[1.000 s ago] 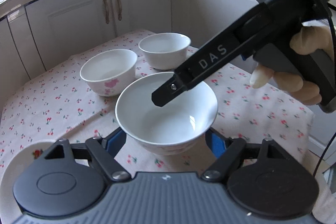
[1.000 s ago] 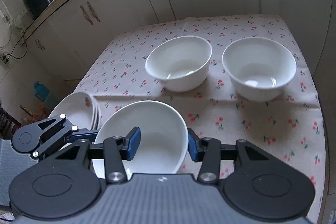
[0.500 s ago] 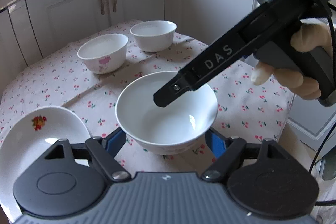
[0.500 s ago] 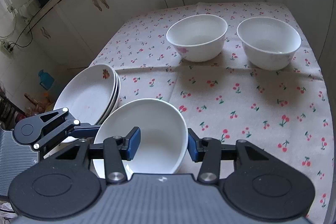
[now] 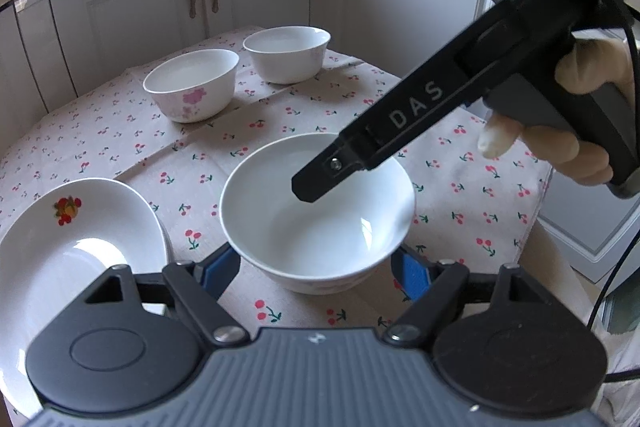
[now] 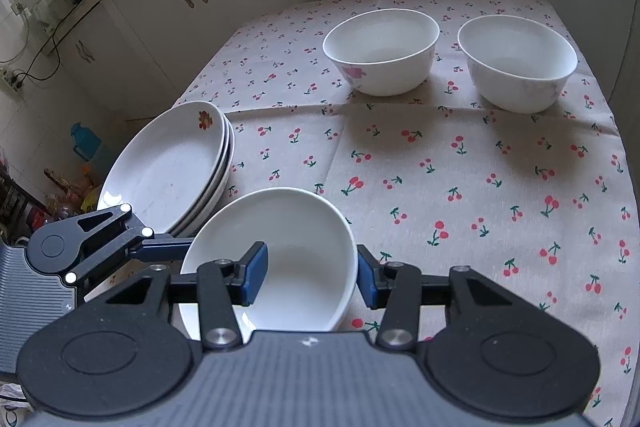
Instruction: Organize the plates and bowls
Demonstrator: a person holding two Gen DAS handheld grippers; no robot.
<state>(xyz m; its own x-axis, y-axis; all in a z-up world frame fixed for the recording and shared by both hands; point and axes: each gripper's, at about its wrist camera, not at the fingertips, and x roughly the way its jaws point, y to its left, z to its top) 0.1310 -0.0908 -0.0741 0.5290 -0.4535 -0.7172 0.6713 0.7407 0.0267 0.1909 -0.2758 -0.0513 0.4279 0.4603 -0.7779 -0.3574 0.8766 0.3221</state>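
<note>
**Right wrist view: bowl drawn back beside the plates**

Both tools grip one plain white ceramic bowl (image 6: 280, 259): the right tool (image 6: 308, 273) clamps its wall, one pad inside, one outside, and the left tool (image 5: 316, 267) spans its sides. Since a second ago the bowl has travelled away from the two far white bowls (image 6: 382, 51) towards the stacked white plates (image 6: 172, 163) on the cherry-print bench (image 6: 480, 187), so stacking them looks unstarted.

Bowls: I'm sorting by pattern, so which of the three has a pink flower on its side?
The middle bowl, standing on the cloth beside the plain far bowl. The near bowl, between both grippers' fingers, shows no print.
</note>
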